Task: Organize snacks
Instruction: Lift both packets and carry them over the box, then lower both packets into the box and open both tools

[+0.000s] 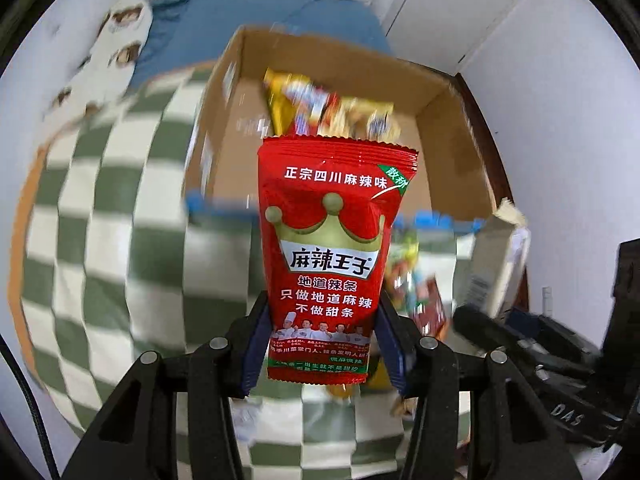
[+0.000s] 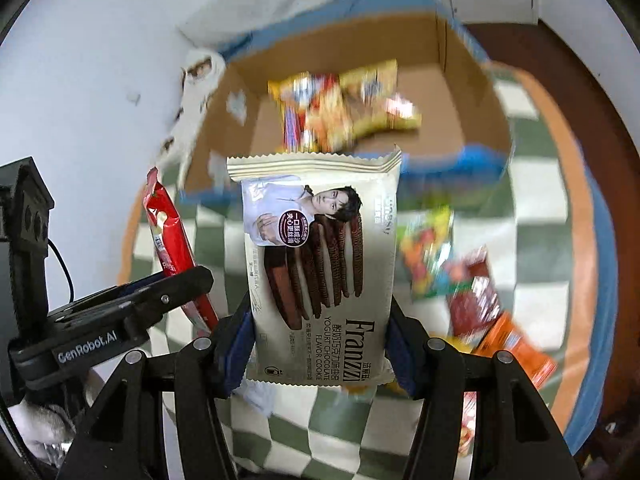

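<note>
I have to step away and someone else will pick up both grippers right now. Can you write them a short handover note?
Left gripper: shut on a red spicy-strip packet, held off the cloth.
Right gripper: shut on a beige cookie packet, also held up.
Cardboard box lies ahead of both, open, with several yellow and red snacks already inside.
Still loose on the checked cloth: a few colourful packets to the right.
Left to do: drop both held packets in the box, then fetch the loose ones.
</note>
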{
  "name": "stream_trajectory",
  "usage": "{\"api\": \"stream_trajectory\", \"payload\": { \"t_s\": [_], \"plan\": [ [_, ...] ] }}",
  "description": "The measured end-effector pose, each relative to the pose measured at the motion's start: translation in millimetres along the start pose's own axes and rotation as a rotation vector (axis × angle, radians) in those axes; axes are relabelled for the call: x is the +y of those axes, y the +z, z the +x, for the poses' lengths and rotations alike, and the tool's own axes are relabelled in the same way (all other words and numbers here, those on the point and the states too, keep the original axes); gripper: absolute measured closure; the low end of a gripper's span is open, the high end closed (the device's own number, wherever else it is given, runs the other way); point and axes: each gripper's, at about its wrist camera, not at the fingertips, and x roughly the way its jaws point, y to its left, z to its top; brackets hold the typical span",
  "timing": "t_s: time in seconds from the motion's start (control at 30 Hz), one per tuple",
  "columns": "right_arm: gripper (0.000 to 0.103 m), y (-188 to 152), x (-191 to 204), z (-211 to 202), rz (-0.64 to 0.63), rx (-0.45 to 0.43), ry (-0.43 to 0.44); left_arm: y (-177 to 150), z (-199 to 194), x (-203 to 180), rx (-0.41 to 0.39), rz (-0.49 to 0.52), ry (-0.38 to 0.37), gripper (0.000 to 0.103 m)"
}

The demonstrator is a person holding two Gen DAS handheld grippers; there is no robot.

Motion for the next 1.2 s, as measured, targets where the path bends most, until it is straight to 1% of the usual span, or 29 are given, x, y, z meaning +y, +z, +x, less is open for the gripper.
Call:
{"api": "stream_trajectory", "payload": {
  "t_s": [0.1,0.17,0.23,0.33,0.37,0.47,0.53,0.67,0.7,0.73,0.77,0.8,0.83,0.93,1.0,1.13,1.2],
  "plan": [
    [0.042,45,1,-1,-0.006,-0.05,-0.062,40,-6,-4,-0.011,0.009,0.032,0.056],
    [0.042,74,-4,5,-0.002,-0.062,-0.099,71,3,8,0.007,-0.002,0.045,0.056],
    [0.042,101,-12,18,-0.005,-0.06,-0.138,93,12,20,0.028,-0.009,0.065,0.056],
    [0.042,143,-23,43,-0.014,-0.041,-0.207,129,40,41,0.074,-0.016,0.11,0.056],
    [0.042,151,-24,51,-0.016,-0.035,-0.226,142,53,49,0.093,-0.017,0.132,0.056],
    [0.042,179,-35,78,-0.024,-0.003,-0.279,160,80,63,0.14,-0.021,0.164,0.056],
    [0.042,192,-41,92,-0.026,0.012,-0.303,170,97,70,0.171,-0.025,0.183,0.055],
    [0.041,204,-61,122,-0.025,0.06,-0.341,182,118,76,0.199,-0.026,0.222,0.054],
    [0.041,207,-66,130,-0.017,0.08,-0.35,184,124,77,0.208,-0.021,0.22,0.052],
    [0.039,207,-70,135,-0.009,0.089,-0.351,186,127,78,0.211,-0.022,0.218,0.045],
    [0.03,209,-73,140,-0.008,0.102,-0.359,188,131,79,0.211,-0.023,0.213,0.039],
    [0.021,211,-76,144,-0.007,0.105,-0.368,189,134,79,0.21,-0.024,0.198,0.024],
    [0.021,212,-78,146,-0.001,0.104,-0.358,190,135,77,0.206,-0.018,0.189,0.015],
    [0.016,210,-80,150,0.01,0.103,-0.352,191,136,72,0.191,-0.018,0.182,0.013],
    [0.012,208,-79,151,0.0,0.105,-0.355,190,137,71,0.186,-0.018,0.179,0.013],
    [0.009,203,-75,148,-0.006,0.093,-0.356,183,132,66,0.161,-0.02,0.193,0.013],
    [0.009,198,-70,139,-0.007,0.076,-0.347,177,124,61,0.132,-0.021,0.193,0.013]
  ]
}}
